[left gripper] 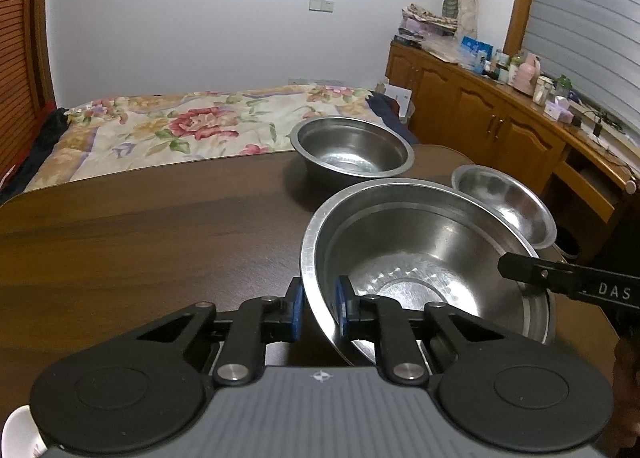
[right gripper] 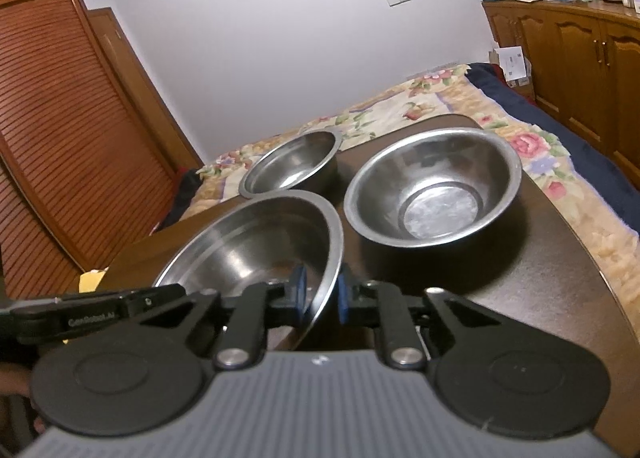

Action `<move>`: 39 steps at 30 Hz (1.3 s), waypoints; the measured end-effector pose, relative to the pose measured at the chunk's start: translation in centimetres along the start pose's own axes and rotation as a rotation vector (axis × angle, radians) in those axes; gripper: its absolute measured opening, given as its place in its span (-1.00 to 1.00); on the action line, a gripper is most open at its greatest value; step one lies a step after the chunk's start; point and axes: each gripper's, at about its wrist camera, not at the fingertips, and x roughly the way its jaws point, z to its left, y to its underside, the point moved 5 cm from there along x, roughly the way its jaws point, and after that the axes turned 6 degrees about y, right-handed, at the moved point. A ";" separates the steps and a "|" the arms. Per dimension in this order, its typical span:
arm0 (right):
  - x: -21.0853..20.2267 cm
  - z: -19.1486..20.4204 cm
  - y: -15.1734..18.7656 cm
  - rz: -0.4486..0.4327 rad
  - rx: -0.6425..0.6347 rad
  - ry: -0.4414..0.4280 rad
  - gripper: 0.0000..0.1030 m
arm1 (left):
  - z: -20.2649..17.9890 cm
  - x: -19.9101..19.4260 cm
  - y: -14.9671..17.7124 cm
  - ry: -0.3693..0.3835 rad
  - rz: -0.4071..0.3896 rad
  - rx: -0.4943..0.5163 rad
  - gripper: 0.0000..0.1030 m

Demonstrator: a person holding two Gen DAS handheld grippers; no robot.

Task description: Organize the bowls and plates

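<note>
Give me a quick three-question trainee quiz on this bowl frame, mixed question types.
1. True or false: the left gripper and right gripper both pinch the rim of the same large stainless steel bowl.
2. How many steel bowls are on the dark brown wooden table? A) two B) three C) four
3. Fill in: beyond the table lies a bed with a ____-patterned quilt.

Key: 1 true; 2 B, the large one, the deep round steel bowl and the small shallow steel bowl; 3 floral.

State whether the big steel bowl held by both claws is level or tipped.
Tipped: the big steel bowl has its rim slanted, with the left claw and right claw gripping opposite edges.
</note>
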 end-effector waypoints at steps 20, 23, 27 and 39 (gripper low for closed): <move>-3.2 1.4 0.8 -0.027 -0.018 -0.107 -0.73 | -0.3 -5.2 1.7 0.045 -0.005 0.032 -0.62; -3.1 1.4 1.4 -0.009 -0.021 -0.117 -0.73 | -0.2 -5.6 2.3 0.054 0.009 0.038 -0.62; -3.2 1.5 2.4 0.006 -0.023 -0.128 -0.73 | -0.1 -6.4 3.0 0.062 0.018 0.043 -0.62; -4.9 2.4 4.0 0.039 -0.058 -0.141 -0.73 | 0.0 -8.0 4.8 0.074 0.029 0.033 -0.63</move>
